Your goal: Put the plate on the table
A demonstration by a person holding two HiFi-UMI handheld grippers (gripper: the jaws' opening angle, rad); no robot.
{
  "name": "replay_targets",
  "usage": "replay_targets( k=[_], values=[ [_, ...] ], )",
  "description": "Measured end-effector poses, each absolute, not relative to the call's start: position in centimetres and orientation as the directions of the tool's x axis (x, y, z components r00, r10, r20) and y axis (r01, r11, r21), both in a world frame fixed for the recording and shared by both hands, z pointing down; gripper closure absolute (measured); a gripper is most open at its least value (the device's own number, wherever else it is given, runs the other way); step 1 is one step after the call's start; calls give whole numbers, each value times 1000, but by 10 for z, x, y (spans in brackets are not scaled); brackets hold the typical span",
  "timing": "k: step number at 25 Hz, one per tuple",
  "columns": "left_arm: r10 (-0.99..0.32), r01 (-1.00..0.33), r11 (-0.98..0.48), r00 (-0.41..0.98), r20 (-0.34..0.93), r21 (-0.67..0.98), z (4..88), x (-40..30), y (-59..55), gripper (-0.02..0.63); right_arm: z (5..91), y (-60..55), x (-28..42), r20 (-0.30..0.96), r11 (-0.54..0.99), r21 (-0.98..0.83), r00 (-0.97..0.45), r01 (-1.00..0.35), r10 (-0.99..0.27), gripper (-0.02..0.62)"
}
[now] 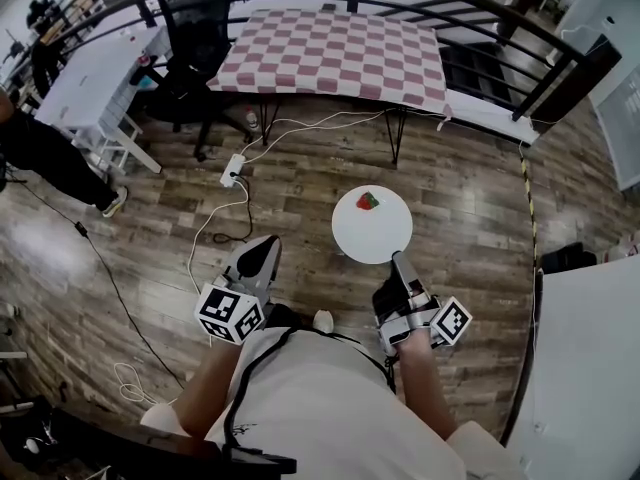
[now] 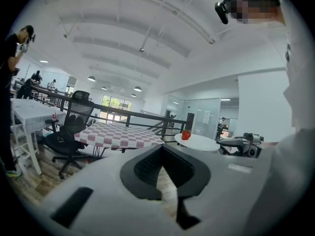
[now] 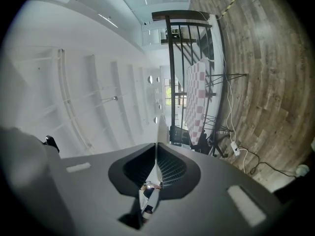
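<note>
Plate (image 1: 372, 230): white, round, held level in air over wood floor (image 1: 300, 198), well short of far checkered bench (image 1: 335, 53). Small red item (image 1: 368, 201) on its far part. Right gripper (image 1: 400, 266) fingers clamped on near rim. Left gripper (image 1: 262, 253), left of plate, fingers together, empty.

Likely stiff, smooth, breakable. Rim is the only handhold, and a one-edge hold may sag, so keep level.

- Bright, even indoor light; ceiling lamps (image 2: 138, 88) glow at 11 o'clock, left gripper view.
- Head view: wood floor (image 1: 60, 248) shows pale glare at 9 o'clock; plate (image 1: 372, 225) stays crisp.
- Fisheye bending, black corners; near foreground soft in gripper views.
</note>
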State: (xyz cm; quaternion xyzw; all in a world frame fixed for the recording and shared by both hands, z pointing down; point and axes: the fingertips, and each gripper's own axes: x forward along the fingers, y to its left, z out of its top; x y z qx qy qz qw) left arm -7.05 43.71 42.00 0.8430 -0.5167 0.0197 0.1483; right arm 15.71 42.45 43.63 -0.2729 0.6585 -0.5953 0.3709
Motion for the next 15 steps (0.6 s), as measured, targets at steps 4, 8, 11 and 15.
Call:
replay_targets(
  k=[4, 8, 11, 15],
  values=[
    [-863, -877, -425, 467, 193, 224, 421, -60, 436, 600, 436, 423, 168, -165, 145, -986, -575, 81, -802, 575],
    [-857, -874, -434, 476, 197, 220, 422, -51, 432, 600, 437, 421, 178, -165, 146, -986, -565, 80, -808, 575],
    [-852, -869, -444, 485, 197, 218, 421, -48, 428, 600, 438, 418, 181, -167, 149, -986, -559, 77, -812, 575],
    [-846, -864, -455, 495, 198, 216, 422, -45, 419, 600, 438, 413, 182, -169, 151, -985, -550, 78, -818, 575]
  ],
)
